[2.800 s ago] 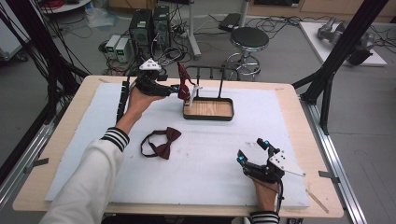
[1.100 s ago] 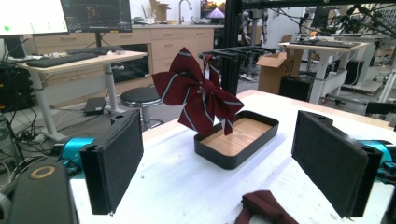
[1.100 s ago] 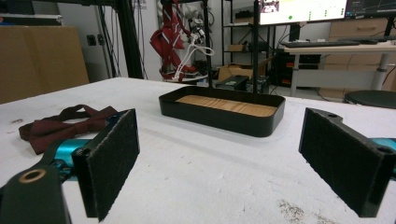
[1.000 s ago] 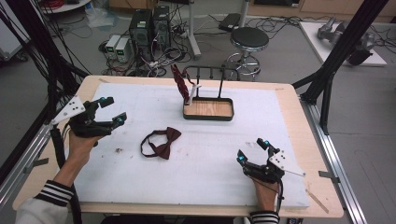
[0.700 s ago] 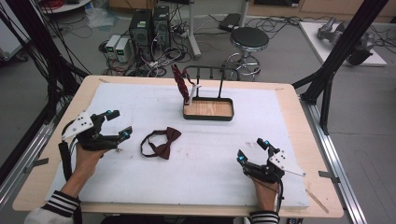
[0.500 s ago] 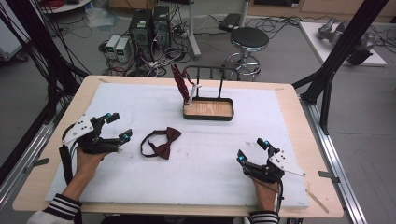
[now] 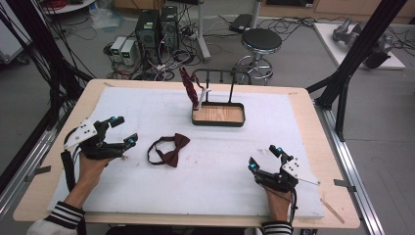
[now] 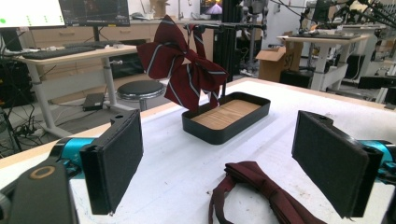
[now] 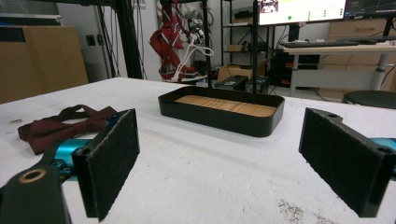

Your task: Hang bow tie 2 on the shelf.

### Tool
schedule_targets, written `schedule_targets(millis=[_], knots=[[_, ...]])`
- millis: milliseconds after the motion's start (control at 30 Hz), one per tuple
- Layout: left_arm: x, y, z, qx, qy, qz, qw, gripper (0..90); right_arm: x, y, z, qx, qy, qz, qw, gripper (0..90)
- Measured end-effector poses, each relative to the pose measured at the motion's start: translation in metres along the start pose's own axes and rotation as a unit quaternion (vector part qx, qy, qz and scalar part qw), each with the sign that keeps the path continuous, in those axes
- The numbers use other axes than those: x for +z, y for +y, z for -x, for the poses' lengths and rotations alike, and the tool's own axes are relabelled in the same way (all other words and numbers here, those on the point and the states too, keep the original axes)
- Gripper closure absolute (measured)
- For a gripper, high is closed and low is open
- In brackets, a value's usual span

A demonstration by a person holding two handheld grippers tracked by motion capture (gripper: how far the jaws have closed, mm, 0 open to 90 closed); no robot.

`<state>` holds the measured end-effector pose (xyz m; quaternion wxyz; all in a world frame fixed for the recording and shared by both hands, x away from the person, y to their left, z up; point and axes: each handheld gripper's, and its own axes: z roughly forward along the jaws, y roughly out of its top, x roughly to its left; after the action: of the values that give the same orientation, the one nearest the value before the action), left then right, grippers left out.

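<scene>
Counting two bow ties: plain one [image 7: 169, 151] flat on white mat [image 7: 220, 171], striped one [image 7: 188, 84] hung on rack [image 7: 218, 93] over one wooden tray [image 7: 218, 114]. Stripes plain in left gripper view [image 8: 184, 70], blurred from above. Left gripper [image 7: 120, 133] open, empty, just left of plain tie, jaws toward it. Right gripper [image 7: 265, 157] open, empty, well apart at mat's right.

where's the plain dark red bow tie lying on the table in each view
High view: the plain bow tie lies left of centre on the white mat, nearer the person than the tray.
Left gripper view: bottom centre, between the claw's jaws.
Right gripper view: far left, flat on the mat.
Shared landmark: the black tray with a wooden floor.
</scene>
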<state>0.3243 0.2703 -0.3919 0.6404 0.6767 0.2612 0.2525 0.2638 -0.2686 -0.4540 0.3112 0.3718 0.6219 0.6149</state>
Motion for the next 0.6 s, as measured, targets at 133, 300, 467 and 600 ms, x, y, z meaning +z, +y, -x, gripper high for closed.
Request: schedule_targets(millis=[133,300,467,600], knots=[[0.001,0.002,0.001,0.000,-0.002,0.000,1.0000,16.9,0.000,0.000,0.000,-0.001,0.000,0.001,1.0000,11.5],[0.002,0.006,0.002,-0.002,-0.012,-0.002,0.9999,16.8,0.000,0.000,0.000,-0.001,0.001,0.000,1.0000,11.5],[0.003,0.013,0.003,-0.002,-0.020,-0.012,0.9997,16.6,0.000,0.000,0.000,-0.001,0.001,0.000,1.0000,11.5],[0.005,0.018,0.004,0.000,-0.018,-0.025,0.9995,16.6,0.000,0.000,0.000,0.000,0.002,0.000,1.0000,11.5]])
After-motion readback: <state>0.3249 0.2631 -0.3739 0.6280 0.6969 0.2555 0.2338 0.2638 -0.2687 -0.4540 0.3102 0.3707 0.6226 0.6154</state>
